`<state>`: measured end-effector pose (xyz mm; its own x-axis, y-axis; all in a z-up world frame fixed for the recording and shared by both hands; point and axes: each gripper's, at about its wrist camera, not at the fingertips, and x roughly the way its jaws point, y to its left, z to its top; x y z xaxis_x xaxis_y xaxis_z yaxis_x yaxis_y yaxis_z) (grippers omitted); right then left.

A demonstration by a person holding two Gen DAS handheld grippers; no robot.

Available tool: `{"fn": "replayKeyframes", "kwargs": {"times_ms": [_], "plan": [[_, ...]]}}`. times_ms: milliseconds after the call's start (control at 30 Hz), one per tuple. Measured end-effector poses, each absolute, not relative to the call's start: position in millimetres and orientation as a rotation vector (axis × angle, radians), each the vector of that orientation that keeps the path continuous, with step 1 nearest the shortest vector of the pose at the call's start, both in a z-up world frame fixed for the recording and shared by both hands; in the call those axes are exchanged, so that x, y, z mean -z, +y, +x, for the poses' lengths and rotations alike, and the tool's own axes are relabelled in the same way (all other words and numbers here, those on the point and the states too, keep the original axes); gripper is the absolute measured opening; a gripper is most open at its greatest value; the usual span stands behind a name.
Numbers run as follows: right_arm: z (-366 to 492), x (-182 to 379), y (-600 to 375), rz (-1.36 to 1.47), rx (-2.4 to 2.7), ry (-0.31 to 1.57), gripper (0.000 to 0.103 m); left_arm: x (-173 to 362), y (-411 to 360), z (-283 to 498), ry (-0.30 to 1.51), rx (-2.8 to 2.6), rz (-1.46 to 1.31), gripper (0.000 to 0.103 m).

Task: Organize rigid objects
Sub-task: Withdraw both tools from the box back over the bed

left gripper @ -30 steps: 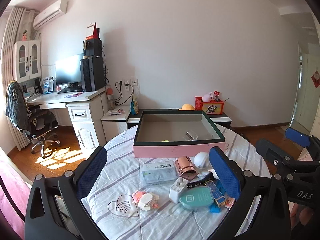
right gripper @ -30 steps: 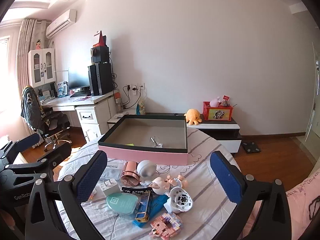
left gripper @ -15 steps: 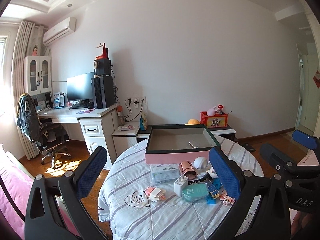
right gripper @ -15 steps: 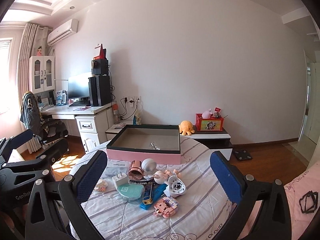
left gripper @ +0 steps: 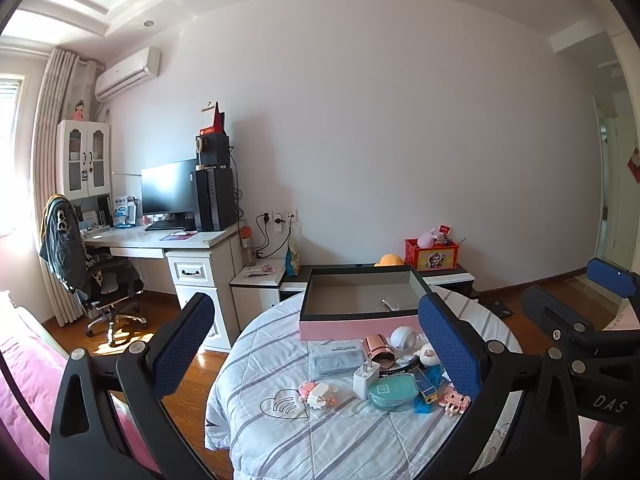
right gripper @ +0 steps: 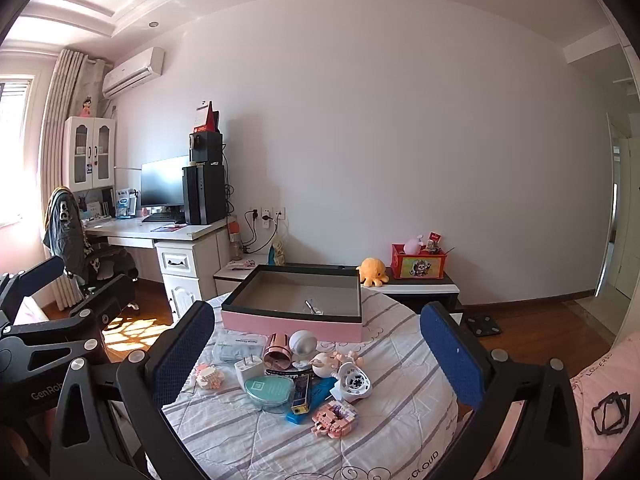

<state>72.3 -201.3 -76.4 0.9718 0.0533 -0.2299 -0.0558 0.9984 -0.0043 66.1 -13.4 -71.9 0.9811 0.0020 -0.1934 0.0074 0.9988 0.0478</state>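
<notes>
**Both grippers hover wide open, pile waiting on the surface**

The step in hand looks like choosing a first item to move into the pink box (right gripper: 291, 322), which sits at 12 o'clock on the round surface (right gripper: 404, 364) with only a small metal piece (right gripper: 311, 306) inside. To do it well, I would start at the edge of the pile, where an item stands free: the white charger (left gripper: 366, 375) or the pink brick toy (right gripper: 335, 417) at 6 o'clock. The teal case (right gripper: 269, 391) is smooth and rounded, so it may slip unless gripped across its narrow width. The copper cup (right gripper: 277, 351) lies tipped beside the white ball (right gripper: 303, 342) and could roll if nudged.

The left gripper (left gripper: 316, 346) has its jaws spread fully apart, holding and touching nothing, well above the surface. The right gripper (right gripper: 316, 346) is likewise fully spread and empty, aimed over the pile from the 6 o'clock side.
</notes>
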Motion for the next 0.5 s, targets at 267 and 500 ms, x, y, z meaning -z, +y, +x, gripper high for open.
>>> {"fn": "replayKeyframes", "kwargs": {"times_ms": [267, 500], "plan": [[88, 93, -203, -0.013, -0.059, 0.284, 0.103, 88, -15, 82, 0.252, 0.022, 0.051, 0.103], [124, 148, -212, -0.017, -0.035, 0.436, 0.103, 140, -19, 121, 0.426, 0.075, 0.036, 0.103]]}}
